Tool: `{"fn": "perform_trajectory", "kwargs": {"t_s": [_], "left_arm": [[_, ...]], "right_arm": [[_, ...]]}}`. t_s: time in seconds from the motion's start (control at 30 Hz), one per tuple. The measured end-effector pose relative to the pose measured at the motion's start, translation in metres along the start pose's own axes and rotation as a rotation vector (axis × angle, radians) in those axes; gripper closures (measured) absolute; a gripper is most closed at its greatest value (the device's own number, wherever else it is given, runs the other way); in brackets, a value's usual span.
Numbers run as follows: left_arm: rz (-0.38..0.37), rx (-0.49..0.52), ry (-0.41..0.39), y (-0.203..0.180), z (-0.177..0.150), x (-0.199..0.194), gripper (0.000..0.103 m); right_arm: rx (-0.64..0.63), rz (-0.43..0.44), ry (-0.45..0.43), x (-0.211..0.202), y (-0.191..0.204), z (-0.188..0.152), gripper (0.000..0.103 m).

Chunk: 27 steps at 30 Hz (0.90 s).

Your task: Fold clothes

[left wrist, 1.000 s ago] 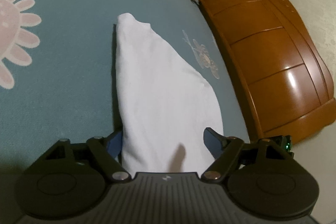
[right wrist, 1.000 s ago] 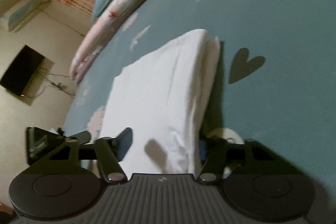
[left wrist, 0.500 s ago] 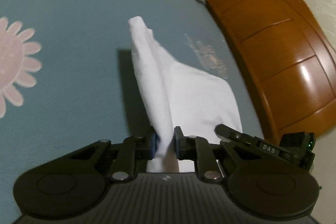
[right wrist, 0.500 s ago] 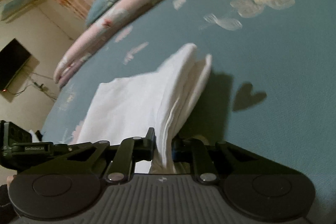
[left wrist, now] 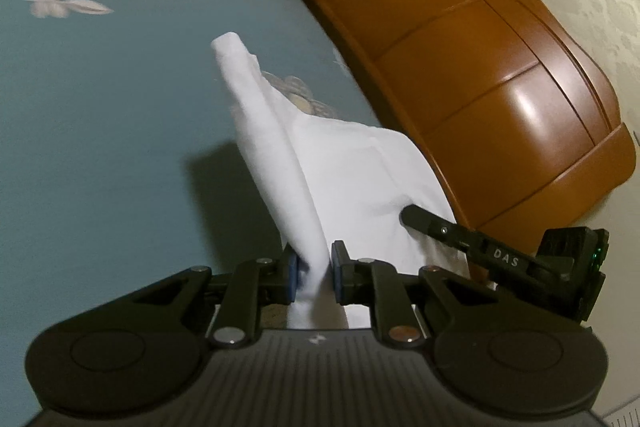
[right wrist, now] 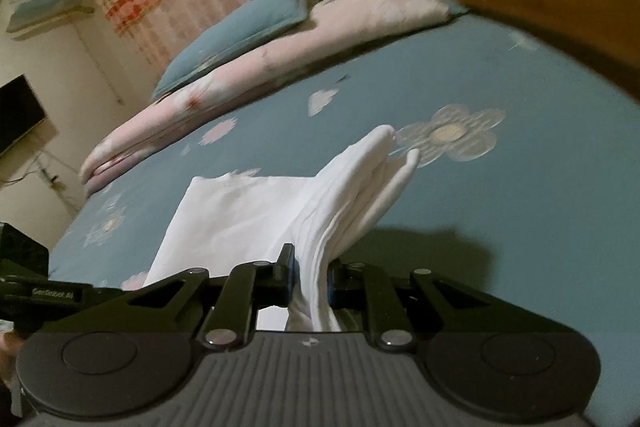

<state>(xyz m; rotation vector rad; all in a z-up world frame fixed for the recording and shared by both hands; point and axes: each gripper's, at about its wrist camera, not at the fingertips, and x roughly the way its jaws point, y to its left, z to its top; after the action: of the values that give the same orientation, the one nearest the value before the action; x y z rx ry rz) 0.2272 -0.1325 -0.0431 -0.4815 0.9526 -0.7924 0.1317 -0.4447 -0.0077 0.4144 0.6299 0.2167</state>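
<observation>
White garment (left wrist: 352,167) edge clenched in left gripper (left wrist: 313,273), right gripper (right wrist: 308,277); blue bedsheet (left wrist: 100,107) around.

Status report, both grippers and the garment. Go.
Left gripper and right gripper: jaws shut on white garment. Near edge lifted off blue bedsheet, far end resting. Nothing in the way.

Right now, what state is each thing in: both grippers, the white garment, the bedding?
left gripper: shut on the white garment's near edge.
right gripper: shut on a bunched edge of the same garment.
white garment: partly folded, near edge lifted, far part resting on the bed sheet.
bed sheet: spread flat.
quilt: rolled up along the far side.
blue pillow: lying on the quilt.
</observation>
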Motion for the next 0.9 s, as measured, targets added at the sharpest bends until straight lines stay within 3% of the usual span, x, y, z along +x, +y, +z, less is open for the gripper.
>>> {"fn": "perform_trajectory", "kwargs": {"t_s": [0.4, 0.5, 0.57, 0.6, 0.67, 0.83, 0.9], "left_arm": [[-0.033, 0.042, 0.066, -0.034, 0.005, 0.097, 0.088], [-0.012, 0.058, 0.087, -0.033, -0.005, 0.106, 0.088], [0.037, 0.059, 0.105, -0.024, -0.009, 0.107, 0.088], [0.064, 0.059, 0.114, -0.02, -0.011, 0.107, 0.083], [0.116, 0.059, 0.132, -0.01, -0.016, 0.106, 0.076], [0.16, 0.166, 0.044, -0.018, -0.008, 0.073, 0.051], [0.14, 0.233, 0.026, -0.033, -0.005, 0.072, 0.043]], "right_arm": [[0.01, -0.169, -0.019, -0.003, -0.084, 0.031, 0.086], [0.033, -0.184, 0.0, 0.001, -0.101, 0.024, 0.085], [0.053, -0.205, 0.027, 0.008, -0.112, 0.014, 0.078], [0.063, -0.241, 0.041, 0.012, -0.118, 0.009, 0.07], [0.092, -0.318, 0.062, 0.018, -0.13, 0.0, 0.063], [0.159, -0.368, -0.068, -0.021, -0.143, -0.009, 0.061], [0.154, -0.321, -0.115, -0.034, -0.138, -0.008, 0.061]]}}
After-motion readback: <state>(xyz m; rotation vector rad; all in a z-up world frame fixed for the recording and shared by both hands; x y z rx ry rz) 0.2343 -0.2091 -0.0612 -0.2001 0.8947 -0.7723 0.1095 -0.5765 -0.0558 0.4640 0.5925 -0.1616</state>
